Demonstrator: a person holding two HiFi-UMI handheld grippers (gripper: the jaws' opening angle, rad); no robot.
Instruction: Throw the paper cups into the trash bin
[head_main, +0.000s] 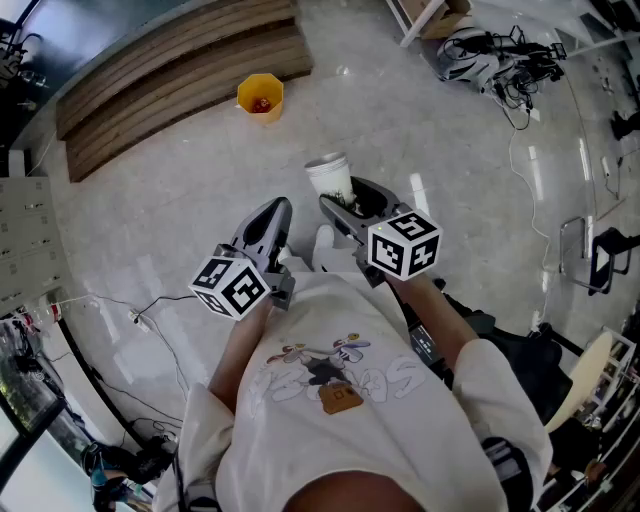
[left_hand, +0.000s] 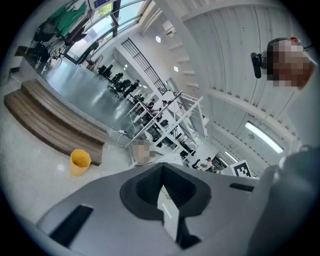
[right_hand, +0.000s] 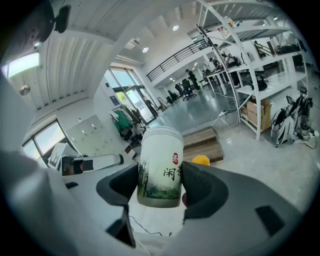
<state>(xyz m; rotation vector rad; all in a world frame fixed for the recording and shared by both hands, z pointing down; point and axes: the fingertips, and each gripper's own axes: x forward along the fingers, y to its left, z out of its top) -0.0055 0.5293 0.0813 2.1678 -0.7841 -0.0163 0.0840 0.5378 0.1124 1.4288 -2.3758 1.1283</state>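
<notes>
Nearest in, a white shirt (head_main: 330, 370), both arms reaching out over the pale floor (head_main: 150, 220). On the left, the left gripper (head_main: 268, 222), jaws pressed together on nothing, hanging idle. Just past it and well apart from both tools, a yellow trash bin (head_main: 260, 97) beside the wooden steps (head_main: 170, 90), with something small and red inside. To the right, the right gripper (head_main: 345, 200), pinching a white paper cup (head_main: 330, 175) by its sides, roughly upright, pads on the printed wall and the rim above them. Carrying step, by the look of it: cup gripped and off the floor, not yet at the bin. Next, most likely: walk forward and a little left to close the gap, bring the cup over the bin's mouth, then spread the jaws. Letting go from here would probably miss.
</notes>
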